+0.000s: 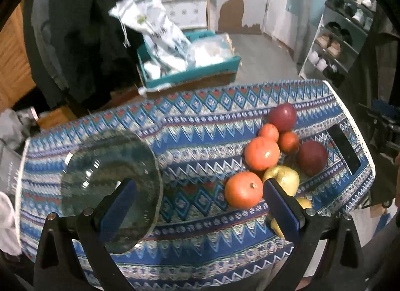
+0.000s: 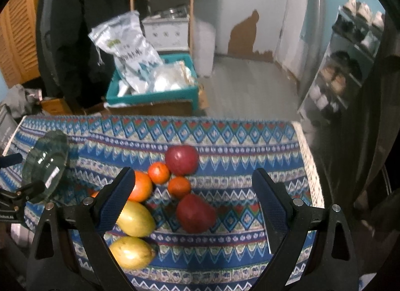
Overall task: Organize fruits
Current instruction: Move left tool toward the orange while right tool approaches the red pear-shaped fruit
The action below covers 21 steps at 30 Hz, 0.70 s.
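Nearest, left gripper (image 1: 200,206): fingers spread wide, nothing between them; its left finger (image 1: 117,211) shows through the glass bowl's near rim, contact unclear.
Right gripper (image 2: 192,203): fingers wide apart, empty, hovering over the fruit cluster.
Glass bowl (image 1: 110,191): clear, empty, appears tilted; on the left part of the table, apart from the fruit.
Yellow fruits (image 2: 135,218): two oblong ones at the near edge of the cluster, one (image 2: 131,252) closer than the other; kind not certain.
Near red apple (image 2: 196,213): just right of the yellow fruits, roughly between the right gripper's fingers in view.
Large oranges (image 1: 262,153): two, one (image 1: 243,189) nearer, beside the yellow fruit.
Small oranges (image 2: 158,172): two, the second (image 2: 178,187) close by, mid-cluster.
Far red apple (image 2: 182,159): farthest fruit, just beyond the small oranges.
Tablecloth (image 2: 237,140): blue patterned, zigzags and diamonds, covers the table; all fruit lies loose on it.
Dark flat object (image 1: 343,149): on the cloth right of the fruit; cannot identify.
Teal crate (image 2: 152,97): on the floor beyond the table, holding white bags.
Shoe rack (image 1: 337,38): far right, against the wall.
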Motion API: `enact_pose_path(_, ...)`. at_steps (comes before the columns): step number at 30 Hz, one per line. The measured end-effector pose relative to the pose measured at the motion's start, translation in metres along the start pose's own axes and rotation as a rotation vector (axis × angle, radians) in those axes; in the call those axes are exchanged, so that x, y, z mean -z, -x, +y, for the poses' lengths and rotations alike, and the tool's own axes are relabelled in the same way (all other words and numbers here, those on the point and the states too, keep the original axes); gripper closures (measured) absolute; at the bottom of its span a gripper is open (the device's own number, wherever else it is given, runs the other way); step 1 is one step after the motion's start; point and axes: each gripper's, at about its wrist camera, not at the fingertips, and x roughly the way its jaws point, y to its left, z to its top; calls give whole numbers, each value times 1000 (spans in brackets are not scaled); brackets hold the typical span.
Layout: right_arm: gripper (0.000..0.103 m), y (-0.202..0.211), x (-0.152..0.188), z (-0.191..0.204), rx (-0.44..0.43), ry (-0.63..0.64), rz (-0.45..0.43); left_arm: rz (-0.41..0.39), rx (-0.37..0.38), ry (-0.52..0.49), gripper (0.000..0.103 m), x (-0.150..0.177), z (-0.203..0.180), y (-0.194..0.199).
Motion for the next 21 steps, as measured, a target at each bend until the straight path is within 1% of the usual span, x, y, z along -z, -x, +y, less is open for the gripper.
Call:
enact_pose_path(4,9,-20,9,-7,6,-13,63,47,18,19,3,4,-5,-20)
enact_pose_path(9,9,-44,20,-11,-3,-22,144,77,2,-19,3,9,-16,-37)
enact_pose_path(13,9,-63,30,-14,0,-11,201,117,8,-51,3,15,-22,-50)
enact_pose_path(18,9,-79,39,-15,-9,-3,258,150,-3,-103,3,21,-31,-63)
enact_pose_path(21,9,-88,45,-13,-8,15,288,175,-3,-103,3,22,-32,-73)
